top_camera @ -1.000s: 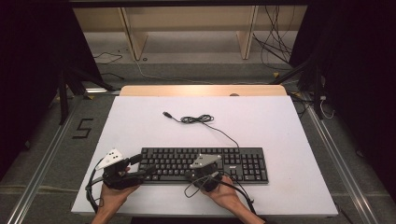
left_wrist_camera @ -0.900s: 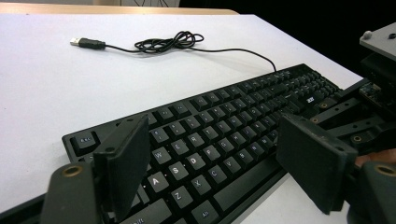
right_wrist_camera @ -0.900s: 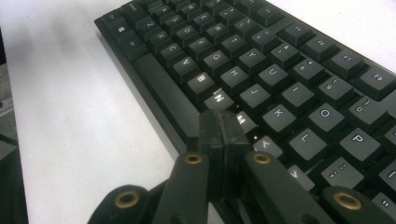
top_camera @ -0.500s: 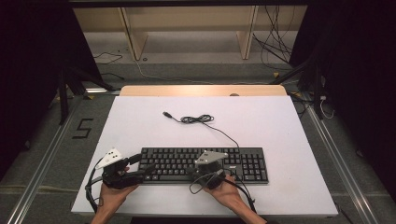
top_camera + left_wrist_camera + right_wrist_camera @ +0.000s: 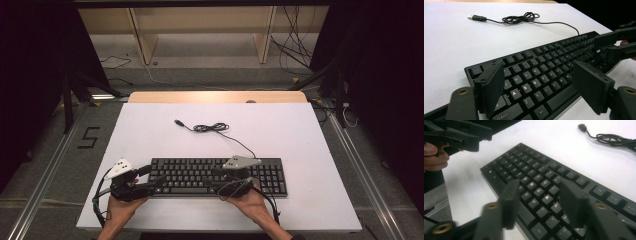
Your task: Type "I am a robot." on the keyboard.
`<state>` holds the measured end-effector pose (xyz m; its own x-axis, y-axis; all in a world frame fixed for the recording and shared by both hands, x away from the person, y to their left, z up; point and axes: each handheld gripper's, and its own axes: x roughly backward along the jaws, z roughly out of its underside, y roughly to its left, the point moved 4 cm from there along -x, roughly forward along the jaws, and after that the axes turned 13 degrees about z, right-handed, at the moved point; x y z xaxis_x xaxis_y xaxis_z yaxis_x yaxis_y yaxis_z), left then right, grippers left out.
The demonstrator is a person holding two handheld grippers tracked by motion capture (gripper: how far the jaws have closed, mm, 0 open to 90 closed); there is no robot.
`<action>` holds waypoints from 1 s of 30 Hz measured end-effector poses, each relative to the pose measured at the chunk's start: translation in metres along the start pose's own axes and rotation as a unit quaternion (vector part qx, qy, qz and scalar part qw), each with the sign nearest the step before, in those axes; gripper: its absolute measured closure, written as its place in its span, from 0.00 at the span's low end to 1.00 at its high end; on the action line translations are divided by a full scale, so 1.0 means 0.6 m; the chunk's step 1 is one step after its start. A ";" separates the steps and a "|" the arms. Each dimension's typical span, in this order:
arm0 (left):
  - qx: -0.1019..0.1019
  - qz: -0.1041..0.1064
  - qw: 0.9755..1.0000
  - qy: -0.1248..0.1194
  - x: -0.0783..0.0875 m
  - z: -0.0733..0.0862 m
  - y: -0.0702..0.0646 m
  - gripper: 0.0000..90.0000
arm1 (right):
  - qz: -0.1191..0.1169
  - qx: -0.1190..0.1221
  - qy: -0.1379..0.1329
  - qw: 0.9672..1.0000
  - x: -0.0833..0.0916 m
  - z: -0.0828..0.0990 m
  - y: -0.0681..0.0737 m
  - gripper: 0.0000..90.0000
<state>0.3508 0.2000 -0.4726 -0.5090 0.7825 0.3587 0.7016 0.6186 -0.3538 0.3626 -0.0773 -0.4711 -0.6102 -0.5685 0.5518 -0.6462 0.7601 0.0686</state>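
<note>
A black keyboard lies near the table's front edge, and its thin cable coils behind it and ends in a USB plug. My left gripper is at the keyboard's left end with its jaws open. In the left gripper view they hang over the letter keys without pressing anything. My right gripper hovers over the keyboard's middle front. Its jaws have just been opening and stand apart above the keys, with nothing gripped between them.
The white table top stretches behind and to the right of the keyboard. A wooden strip lines its far edge. Beyond it are shelf legs and loose cables on the floor.
The right gripper has lifted a little and shifted to the right over the keyboard, and its jaws have gone from shut to open. The left gripper has stayed where it was.
</note>
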 end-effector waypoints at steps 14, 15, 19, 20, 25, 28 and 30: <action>0.021 -0.028 0.999 0.021 -0.011 0.002 0.019 0.45 | 0.018 -0.013 -0.034 0.999 0.037 -0.009 -0.019 0.33; 0.021 -0.031 0.999 0.025 -0.012 0.002 0.021 0.45 | 0.018 -0.013 -0.034 0.999 0.037 -0.009 -0.019 0.33; 0.021 -0.035 0.998 0.043 -0.018 0.006 0.025 0.60 | 0.019 -0.014 -0.038 0.999 0.045 -0.007 -0.021 0.31; 0.021 -0.037 0.998 0.046 -0.019 0.006 0.026 0.68 | 0.019 -0.015 -0.041 0.999 0.048 -0.006 -0.021 0.30; 0.019 -0.039 0.997 0.062 -0.025 0.010 0.030 0.81 | 0.019 -0.016 -0.043 0.999 0.054 -0.005 -0.022 0.29; 0.019 -0.040 0.996 0.072 -0.028 0.013 0.032 0.88 | 0.020 -0.017 -0.044 0.999 0.057 -0.004 -0.024 0.29; 0.019 -0.041 0.996 0.076 -0.029 0.014 0.034 0.94 | 0.022 -0.018 -0.045 0.999 0.060 -0.002 -0.025 0.29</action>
<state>0.3698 0.1993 -0.4936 -0.4802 0.7117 0.5128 0.6398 0.6841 -0.3502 0.3513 -0.1089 -0.4513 -0.6769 -0.5593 0.4785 -0.6024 0.7945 0.0767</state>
